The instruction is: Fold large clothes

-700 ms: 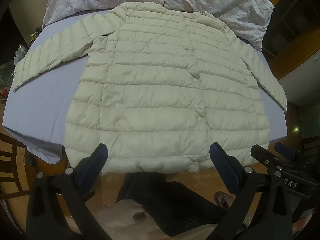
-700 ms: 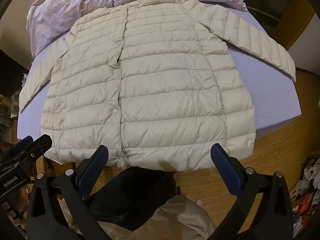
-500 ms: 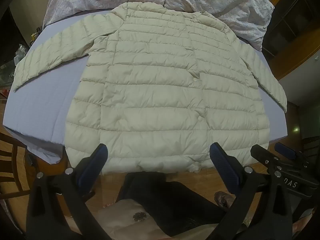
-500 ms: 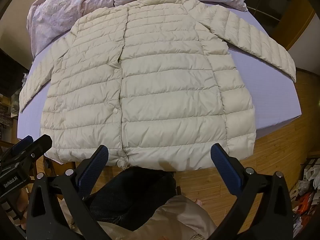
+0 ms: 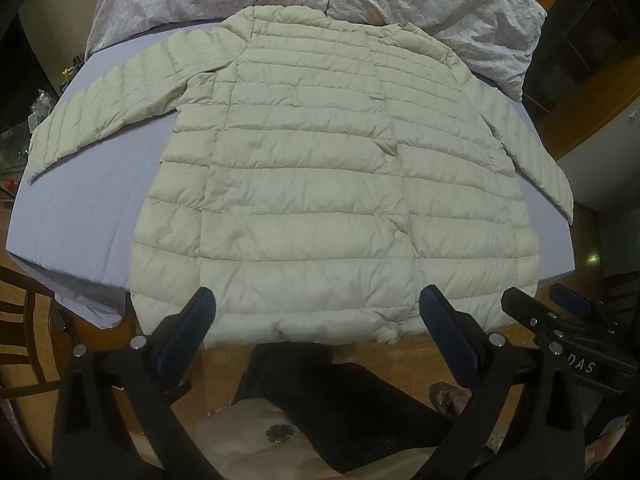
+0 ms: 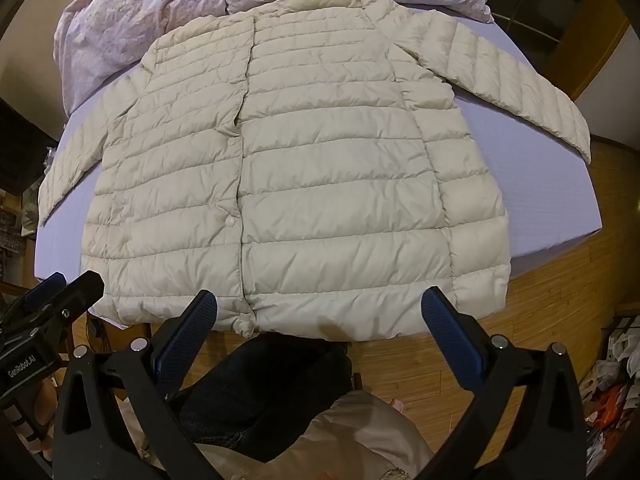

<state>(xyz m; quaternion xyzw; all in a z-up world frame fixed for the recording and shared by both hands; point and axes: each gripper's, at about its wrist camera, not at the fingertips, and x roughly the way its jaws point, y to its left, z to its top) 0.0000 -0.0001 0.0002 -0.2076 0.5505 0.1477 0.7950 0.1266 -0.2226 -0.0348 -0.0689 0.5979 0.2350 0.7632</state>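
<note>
Left wrist view: cream quilted puffer jacket point(image 5: 320, 184) lies flat, unfolded. Soft, light, slippery; grasp at hem corners. Left gripper point(image 5: 316, 322) and right gripper point(image 6: 318, 322) both spread, empty.

The left claw point(image 5: 316, 328) was held with its jaws spread wide, the blue-padded fingers point(image 5: 188, 328) well apart and nothing gripped between them. The right claw point(image 6: 320, 328) was held in the same wide-spread state, its blue pads point(image 6: 448, 332) apart and empty. Both claws were positioned side by side, level with one another; each was seen at the edge of the other wrist view. The operator's hands were not visible.
</note>
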